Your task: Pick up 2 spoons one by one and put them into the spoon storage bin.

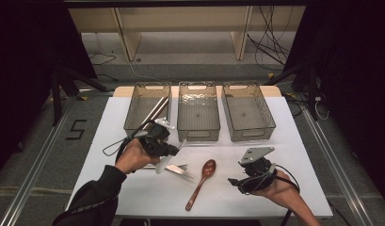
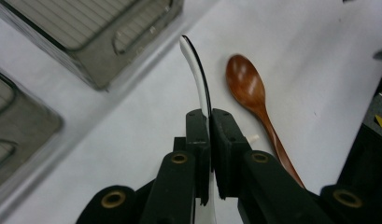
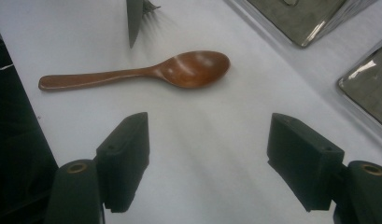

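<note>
- My left gripper (image 2: 209, 122) is clenched on a white spoon (image 2: 196, 77); the jaws pinch its thin handle edge-on, and the curved end sticks out past the tips in the left gripper view.
- In the high view that left gripper (image 1: 173, 151) is above the white table (image 1: 303, 136), just in front of the gap between the left bin (image 1: 148, 107) and the middle bin (image 1: 198, 112); the white spoon (image 1: 163, 164) hangs below the jaws, bowl end down, off the table as far as I can tell.
- My right gripper (image 3: 209, 158) is released, jaws wide apart with bare table between them, nothing touching the pads.
- In the high view the right gripper (image 1: 233, 181) sits low at the near right of the table, pointing left toward the wooden spoon (image 1: 201, 183).
- The wooden spoon (image 3: 146, 72) lies flat on the table just beyond the right jaws, bowl toward the bins, handle toward the near edge; it is apart from both grippers.
- The wooden spoon (image 2: 256, 102) also shows just beside the held white spoon in the left gripper view.
- A metal knife and fork (image 1: 177, 168) lie on the table under the left gripper, just left of the wooden spoon; can't tell if they touch it.
- Three clear bins stand in a row at the far side; the left one holds long metal pieces (image 1: 155, 109), leaning; the right bin (image 1: 248, 112) looks empty.
</note>
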`<state>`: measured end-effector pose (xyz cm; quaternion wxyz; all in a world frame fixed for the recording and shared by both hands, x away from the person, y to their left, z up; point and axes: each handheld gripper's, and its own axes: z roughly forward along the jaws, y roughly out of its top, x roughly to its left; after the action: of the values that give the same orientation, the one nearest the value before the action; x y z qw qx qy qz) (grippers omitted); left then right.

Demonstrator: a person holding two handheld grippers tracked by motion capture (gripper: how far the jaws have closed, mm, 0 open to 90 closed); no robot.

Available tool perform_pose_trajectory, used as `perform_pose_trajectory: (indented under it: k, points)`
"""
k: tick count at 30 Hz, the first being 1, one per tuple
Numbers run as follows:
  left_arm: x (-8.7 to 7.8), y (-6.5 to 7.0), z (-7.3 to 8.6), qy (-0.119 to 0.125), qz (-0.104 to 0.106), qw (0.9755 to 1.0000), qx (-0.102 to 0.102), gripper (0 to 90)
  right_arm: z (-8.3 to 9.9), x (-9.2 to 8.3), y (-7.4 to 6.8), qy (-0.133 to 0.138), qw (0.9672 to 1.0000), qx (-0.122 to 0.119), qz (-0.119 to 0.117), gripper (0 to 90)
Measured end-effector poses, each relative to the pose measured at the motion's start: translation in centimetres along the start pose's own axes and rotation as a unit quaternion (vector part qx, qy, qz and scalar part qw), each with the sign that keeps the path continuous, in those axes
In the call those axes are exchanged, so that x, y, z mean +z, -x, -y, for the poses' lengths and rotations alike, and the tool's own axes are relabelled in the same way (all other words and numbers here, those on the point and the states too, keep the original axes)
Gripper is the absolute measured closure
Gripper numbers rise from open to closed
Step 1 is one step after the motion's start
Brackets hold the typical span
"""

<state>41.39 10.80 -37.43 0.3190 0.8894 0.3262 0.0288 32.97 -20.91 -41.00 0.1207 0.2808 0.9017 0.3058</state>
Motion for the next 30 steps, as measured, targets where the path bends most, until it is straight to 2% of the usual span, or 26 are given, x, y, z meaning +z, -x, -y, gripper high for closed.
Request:
perform_pose_trajectory:
  k: [8,19,27,30]
  points:
    - [0.4,-1.8,-3.0,0.012,-0.024,0.9996,-0.010,85.4,0.0,0.0,0.0,0.002,1.0000,0.000,0.000,30.7]
    - [0.5,-4.0,-7.1,0.038,-0.043,0.9980,-0.027,85.4,0.0,0.0,0.0,0.002,1.0000,-0.003,-0.001,30.6]
    - [1.4,-6.0,-9.4,0.040,-0.059,0.9964,-0.045,85.4,0.0,0.1,0.0,0.000,1.0000,-0.004,-0.004,30.6]
    - [2.1,-6.1,-10.3,0.039,-0.065,0.9964,-0.039,85.4,0.0,0.1,0.0,0.001,1.0000,-0.004,-0.004,30.7]
